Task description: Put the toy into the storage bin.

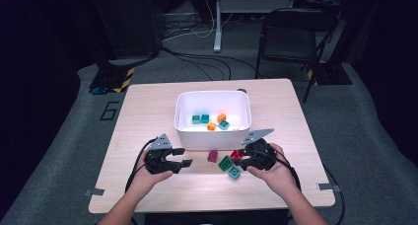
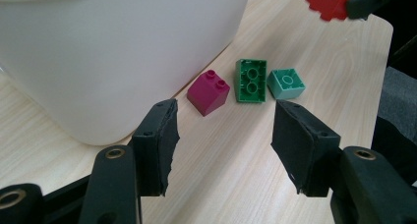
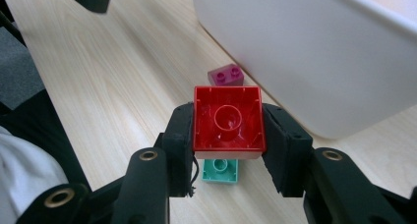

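My right gripper (image 3: pixel 227 135) is shut on a red brick (image 3: pixel 228 119), hollow underside toward the camera, held above the table. In the high view that red brick (image 1: pixel 236 154) sits at the right gripper (image 1: pixel 238 157), just in front of the white bin (image 1: pixel 212 138). On the wood below lie a magenta brick (image 1: pixel 213 156), a green brick (image 1: pixel 225 162) and a teal brick (image 1: pixel 234 172). My left gripper (image 1: pixel 180 157) stands open and holds nothing, pointing toward these bricks. From the left gripper (image 2: pixel 223 143) I see the magenta brick (image 2: pixel 209 92), green brick (image 2: pixel 251 80) and teal brick (image 2: pixel 286 83).
The white bin (image 2: pixel 113 52) holds several teal and orange bricks (image 1: pixel 211 121) and stands mid-table. The light wooden table (image 1: pixel 148 111) ends close behind both hands. A black chair (image 1: pixel 291 32) and floor cables lie beyond the far edge.
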### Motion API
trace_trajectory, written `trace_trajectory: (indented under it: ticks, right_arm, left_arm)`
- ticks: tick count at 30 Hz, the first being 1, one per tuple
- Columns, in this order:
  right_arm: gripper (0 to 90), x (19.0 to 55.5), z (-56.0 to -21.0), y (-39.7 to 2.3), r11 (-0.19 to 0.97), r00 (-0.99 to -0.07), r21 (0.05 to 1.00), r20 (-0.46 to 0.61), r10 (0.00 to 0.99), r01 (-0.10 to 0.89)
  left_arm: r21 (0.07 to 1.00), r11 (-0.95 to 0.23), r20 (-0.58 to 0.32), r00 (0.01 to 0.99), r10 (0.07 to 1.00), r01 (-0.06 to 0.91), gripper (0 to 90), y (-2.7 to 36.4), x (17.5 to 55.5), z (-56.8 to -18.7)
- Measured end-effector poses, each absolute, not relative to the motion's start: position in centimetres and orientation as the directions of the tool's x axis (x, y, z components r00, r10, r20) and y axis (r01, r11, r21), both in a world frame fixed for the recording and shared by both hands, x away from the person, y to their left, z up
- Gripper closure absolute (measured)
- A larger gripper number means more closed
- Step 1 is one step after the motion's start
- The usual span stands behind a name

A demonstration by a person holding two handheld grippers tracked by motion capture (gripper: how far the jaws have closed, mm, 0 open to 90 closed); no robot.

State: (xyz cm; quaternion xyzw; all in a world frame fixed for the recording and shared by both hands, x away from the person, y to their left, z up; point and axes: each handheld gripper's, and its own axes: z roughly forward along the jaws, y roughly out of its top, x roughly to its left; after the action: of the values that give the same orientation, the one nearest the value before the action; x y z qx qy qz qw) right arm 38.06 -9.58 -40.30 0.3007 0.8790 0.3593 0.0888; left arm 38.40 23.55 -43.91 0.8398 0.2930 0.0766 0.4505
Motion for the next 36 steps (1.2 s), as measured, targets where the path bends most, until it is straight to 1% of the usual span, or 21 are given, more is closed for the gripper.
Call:
trace_trajectory:
  ticks: [11,25,36]
  right_arm:
    - [58.1,39.3,-36.4,-9.5,0.559,-0.815,0.704,0.049,0.577,0.438]
    - [58.2,41.4,-32.7,-8.3,0.552,-0.828,0.724,0.046,0.559,0.413]
    - [58.1,44.6,-30.6,-6.4,0.574,-0.820,0.718,-0.006,0.572,0.394]
  left_arm:
    - [0.798,-0.423,-0.139,0.814,0.564,0.429,43.0,23.6,38.4,-44.1]
    - [0.801,-0.417,-0.142,0.813,0.564,0.430,43.1,23.6,38.5,-44.2]
    - [0.799,-0.421,-0.144,0.815,0.561,0.431,43.1,23.6,38.5,-44.3]
